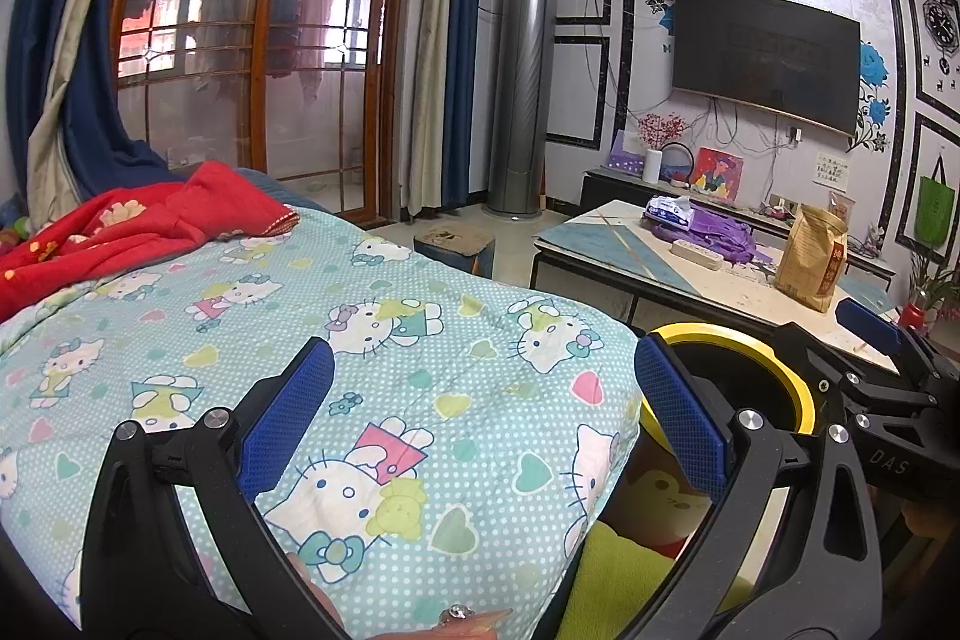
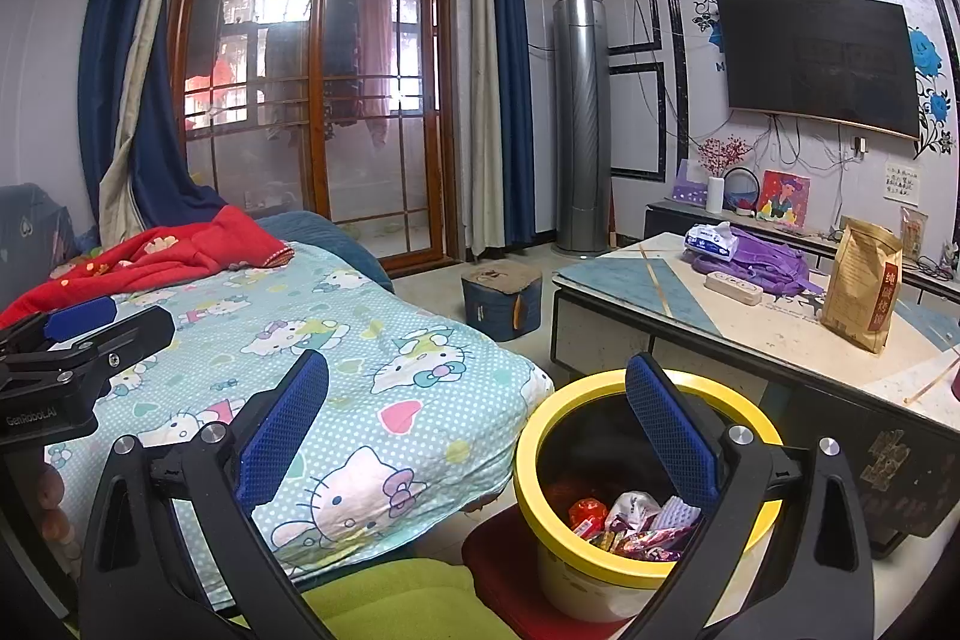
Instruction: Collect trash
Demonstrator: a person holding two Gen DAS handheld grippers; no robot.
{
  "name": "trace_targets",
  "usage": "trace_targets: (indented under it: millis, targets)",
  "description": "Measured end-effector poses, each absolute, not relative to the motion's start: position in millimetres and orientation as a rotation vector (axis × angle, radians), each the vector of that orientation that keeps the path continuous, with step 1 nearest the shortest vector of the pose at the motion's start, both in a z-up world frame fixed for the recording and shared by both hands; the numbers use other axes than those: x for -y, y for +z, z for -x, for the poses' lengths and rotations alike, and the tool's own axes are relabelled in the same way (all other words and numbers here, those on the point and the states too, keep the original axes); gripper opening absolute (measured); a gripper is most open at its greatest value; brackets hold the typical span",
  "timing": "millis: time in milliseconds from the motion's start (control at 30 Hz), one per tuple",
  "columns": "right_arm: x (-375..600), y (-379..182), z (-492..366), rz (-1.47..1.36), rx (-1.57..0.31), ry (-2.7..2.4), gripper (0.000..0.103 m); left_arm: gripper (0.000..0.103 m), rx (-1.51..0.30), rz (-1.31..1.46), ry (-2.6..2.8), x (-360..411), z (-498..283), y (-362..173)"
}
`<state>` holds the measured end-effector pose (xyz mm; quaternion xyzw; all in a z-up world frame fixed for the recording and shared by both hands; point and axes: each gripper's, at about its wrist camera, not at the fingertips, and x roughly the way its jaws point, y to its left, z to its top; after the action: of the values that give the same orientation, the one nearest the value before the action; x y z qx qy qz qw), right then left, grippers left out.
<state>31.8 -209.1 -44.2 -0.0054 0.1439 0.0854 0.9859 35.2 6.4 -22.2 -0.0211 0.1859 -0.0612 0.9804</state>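
Between our two sets of blue pads nothing is gripped: the left tool [image 1: 480, 418] stands wide over the bed [image 1: 372, 340], and the right tool [image 2: 477, 427] stands just as wide, its right pad hanging over the mouth of the bin [image 2: 540, 418]. Just below the right tool, the yellow-rimmed bin sits on the floor on a red mat [image 2: 498, 568], beside the bed's corner and in front of the counter [image 2: 750, 334]. Wrappers [image 2: 636, 526] already lie in its bottom, so we judge that we are between one drop and the next pick, with both tools free.

Nearest us, the bed's printed cover shows no litter that we can make out. A red quilt [image 2: 162, 250] lies bunched at its far end. Farther off, on the counter, we see a brown paper bag [image 2: 861, 292] standing upright, a white power strip [image 2: 733, 287], a purple cloth [image 2: 762, 256] and a tissue pack [image 2: 711, 239] resting on it. Whether any of these counts as trash we cannot tell from here; the bag looks full and kept.

For the next move we would need to find a loose scrap, most likely on the counter or floor, swing one tool out to it, close the pads on it squarely, and carry it back above the yellow rim before letting go. The other tool should keep clear of the bin's mouth.
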Motion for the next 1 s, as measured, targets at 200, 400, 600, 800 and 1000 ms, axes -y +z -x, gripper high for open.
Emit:
trace_targets:
  millis: [200, 400, 600, 800, 1000]
  targets:
    - [209.2, -44.2, -31.8, 0.011, -0.289, 0.170, 0.097, 0.092, -0.375, 0.042, -0.124, -6.3, -35.2, -22.4]
    - [209.9, -44.4, -32.1, 0.007, -0.291, 0.168, 0.097, 0.092, -0.382, 0.039, -0.126, -6.3, -35.0, -24.0]
    - [212.7, -45.2, -40.0, -0.017, -0.312, 0.176, 0.097, 0.092, -0.401, 0.022, -0.119, -2.6, -38.3, -30.1]
    - [183.6, -30.2, -55.0, -0.042, -0.341, 0.248, 0.097, 0.092, -0.468, 0.125, -0.073, -39.2, -45.9, -27.1]
    - [22.7, -24.7, -81.3, 0.054, -0.506, 0.615, 0.097, 0.092, -0.569, 0.207, 0.398, -209.1, -24.2, -34.7]
